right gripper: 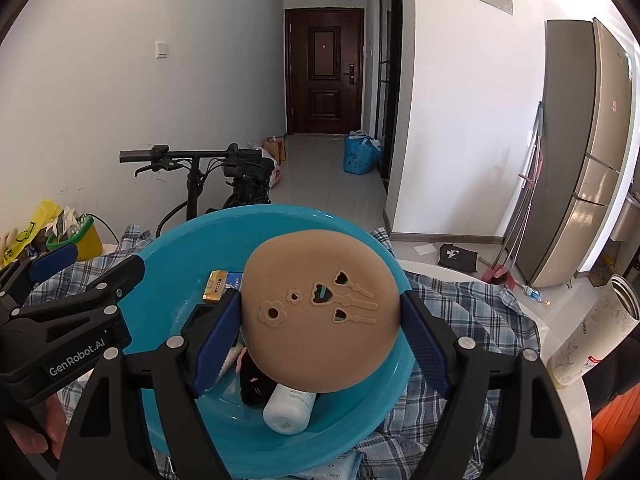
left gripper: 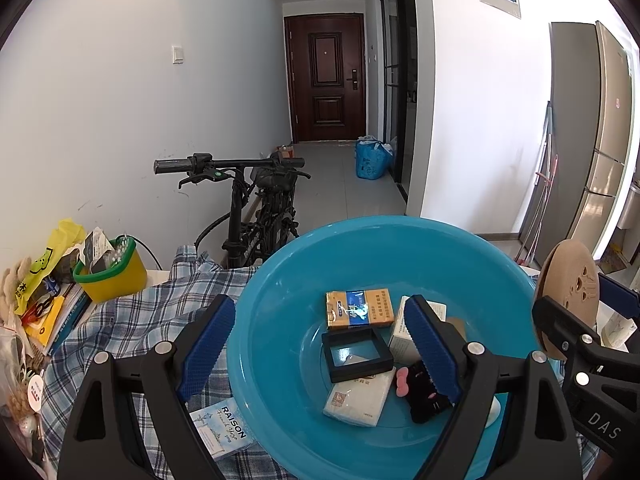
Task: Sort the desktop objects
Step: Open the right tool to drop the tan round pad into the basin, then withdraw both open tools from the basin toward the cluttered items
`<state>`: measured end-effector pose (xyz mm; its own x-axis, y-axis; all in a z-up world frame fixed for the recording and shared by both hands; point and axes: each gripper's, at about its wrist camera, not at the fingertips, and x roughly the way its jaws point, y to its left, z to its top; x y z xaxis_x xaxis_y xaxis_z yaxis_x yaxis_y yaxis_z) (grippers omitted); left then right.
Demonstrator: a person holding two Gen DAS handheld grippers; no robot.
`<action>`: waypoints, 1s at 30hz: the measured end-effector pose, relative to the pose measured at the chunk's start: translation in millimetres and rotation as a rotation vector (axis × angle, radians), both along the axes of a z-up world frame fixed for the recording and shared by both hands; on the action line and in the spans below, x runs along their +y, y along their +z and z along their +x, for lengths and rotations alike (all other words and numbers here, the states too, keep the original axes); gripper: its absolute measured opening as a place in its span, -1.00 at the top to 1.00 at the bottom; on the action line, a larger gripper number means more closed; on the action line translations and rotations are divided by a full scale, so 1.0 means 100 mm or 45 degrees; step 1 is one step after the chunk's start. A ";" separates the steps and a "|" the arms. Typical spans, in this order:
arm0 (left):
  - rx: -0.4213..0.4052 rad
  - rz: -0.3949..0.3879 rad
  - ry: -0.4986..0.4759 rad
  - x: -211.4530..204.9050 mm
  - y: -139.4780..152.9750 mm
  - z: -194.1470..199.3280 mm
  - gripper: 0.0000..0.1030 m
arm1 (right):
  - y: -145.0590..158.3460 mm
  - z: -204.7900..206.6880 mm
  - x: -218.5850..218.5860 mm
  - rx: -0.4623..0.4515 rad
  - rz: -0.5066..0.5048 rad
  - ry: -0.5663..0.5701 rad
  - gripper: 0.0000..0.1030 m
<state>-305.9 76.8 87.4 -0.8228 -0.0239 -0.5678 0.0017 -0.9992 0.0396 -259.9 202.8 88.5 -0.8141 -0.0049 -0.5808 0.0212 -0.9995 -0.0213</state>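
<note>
At the far left a yellow tub [left gripper: 116, 276] stands on the table edge, beside the plaid cloth [left gripper: 132, 320]. A pale blue RAISON packet [left gripper: 224, 428] lies flat on that cloth, just outside the blue basin [left gripper: 280, 280].

Your left gripper [left gripper: 320, 308] straddles the near left rim of the basin. One finger is over the cloth, the other over the basin's inside, and the gripper points down at a slant. Its jaws stand wide apart with nothing between the pads. In the right wrist view your hand [right gripper: 36, 436] is wrapped around its handle at the lower left.

Inside the basin the gold and blue cigarette pack [left gripper: 358, 308] lies flat with its long axis running left to right. Just nearer you is a black square frame box [left gripper: 357, 354], then a white tissue pack [left gripper: 360, 396] tilted on the slope. A black plush with a pink bow [left gripper: 420, 396] sits to their right, and a white carton [left gripper: 400, 340] is partly hidden behind the finger. A white bottle [right gripper: 290, 408] lies on its side at the near edge.

Your right gripper [right gripper: 320, 300] also slants down, over the right half of the basin. It is clamped on the tan disc [right gripper: 320, 320], a pad meeting the rim on each side. The disc stands on edge above the basin, its cut-out flower face turned back toward you.

Farther right a patterned tumbler [right gripper: 592, 332] stands on the white table [right gripper: 560, 420].
</note>
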 end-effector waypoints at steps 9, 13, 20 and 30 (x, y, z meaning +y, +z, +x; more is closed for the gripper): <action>-0.016 0.005 -0.009 0.02 -0.05 -0.02 -0.72 | -0.03 -0.01 0.06 0.005 -0.005 -0.029 -0.89; -0.001 0.010 -0.010 0.01 -0.01 0.00 -0.72 | 0.03 0.04 0.11 0.036 -0.019 -0.037 -0.97; -0.006 0.008 -0.010 0.01 -0.01 -0.01 -0.72 | 0.03 0.03 0.15 0.032 -0.036 -0.046 -0.97; 0.098 0.070 -0.006 -0.02 0.08 0.07 -0.72 | 0.04 0.05 0.14 0.061 -0.038 -0.045 -0.97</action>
<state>-298.8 75.1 95.6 -0.8640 0.0096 -0.5035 -0.0020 -0.9999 -0.0155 -254.5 216.9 92.5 -0.8411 0.0078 -0.5409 -0.0148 -0.9999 0.0085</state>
